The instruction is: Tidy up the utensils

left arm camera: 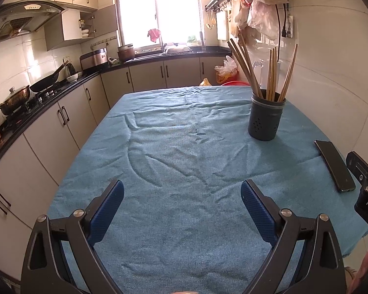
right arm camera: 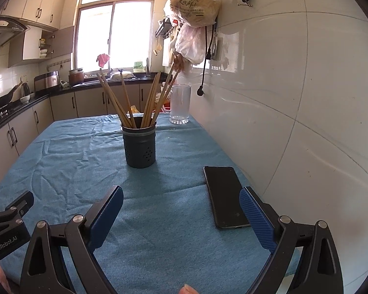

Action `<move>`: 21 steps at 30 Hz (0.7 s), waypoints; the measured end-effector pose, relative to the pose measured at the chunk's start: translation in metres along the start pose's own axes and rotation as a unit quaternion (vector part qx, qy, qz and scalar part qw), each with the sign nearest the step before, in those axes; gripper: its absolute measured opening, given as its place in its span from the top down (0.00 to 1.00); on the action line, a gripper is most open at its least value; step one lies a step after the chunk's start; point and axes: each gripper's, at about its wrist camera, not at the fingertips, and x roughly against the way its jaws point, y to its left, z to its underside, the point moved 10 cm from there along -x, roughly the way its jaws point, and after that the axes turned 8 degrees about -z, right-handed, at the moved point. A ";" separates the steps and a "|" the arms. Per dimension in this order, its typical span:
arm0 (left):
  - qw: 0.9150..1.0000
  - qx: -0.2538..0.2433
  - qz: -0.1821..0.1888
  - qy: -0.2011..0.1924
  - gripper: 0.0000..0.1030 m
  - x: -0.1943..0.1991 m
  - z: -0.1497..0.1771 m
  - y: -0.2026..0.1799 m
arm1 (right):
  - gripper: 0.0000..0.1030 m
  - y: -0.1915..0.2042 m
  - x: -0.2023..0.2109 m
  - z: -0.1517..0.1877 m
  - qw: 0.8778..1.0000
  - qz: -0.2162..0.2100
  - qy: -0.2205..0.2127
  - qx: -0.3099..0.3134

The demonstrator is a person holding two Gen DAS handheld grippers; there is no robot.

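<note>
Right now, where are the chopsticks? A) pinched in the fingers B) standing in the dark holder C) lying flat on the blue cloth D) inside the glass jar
B: the chopsticks stand leaning in the dark holder on the blue cloth, while the left gripper and the right gripper are both open and hold nothing.

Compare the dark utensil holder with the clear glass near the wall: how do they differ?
The utensil holder is dark, opaque and perforated; the glass is transparent. The utensil holder holds wooden chopsticks; the glass looks empty. The utensil holder stands nearer the tools, the glass at the far edge. Both stand upright on the blue cloth.
</note>
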 end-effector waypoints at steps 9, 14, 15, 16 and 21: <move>1.000 0.002 -0.001 0.003 0.07 -0.003 0.003 0.002 | 0.05 0.003 -0.003 0.004 1.000 -0.001 0.009 0.001; 1.000 0.003 -0.001 0.003 0.07 -0.003 0.003 0.002 | 0.05 0.005 -0.005 0.006 1.000 0.000 0.012 0.005; 1.000 0.003 -0.001 0.003 0.07 -0.003 0.003 0.002 | 0.05 0.005 -0.005 0.007 1.000 0.000 0.014 0.005; 1.000 0.003 -0.002 0.003 0.07 -0.003 0.002 0.002 | 0.05 0.005 -0.006 0.007 1.000 0.000 0.015 0.005; 1.000 0.003 -0.001 0.004 0.07 -0.004 0.003 0.003 | 0.05 0.004 -0.006 0.007 1.000 0.000 0.015 0.005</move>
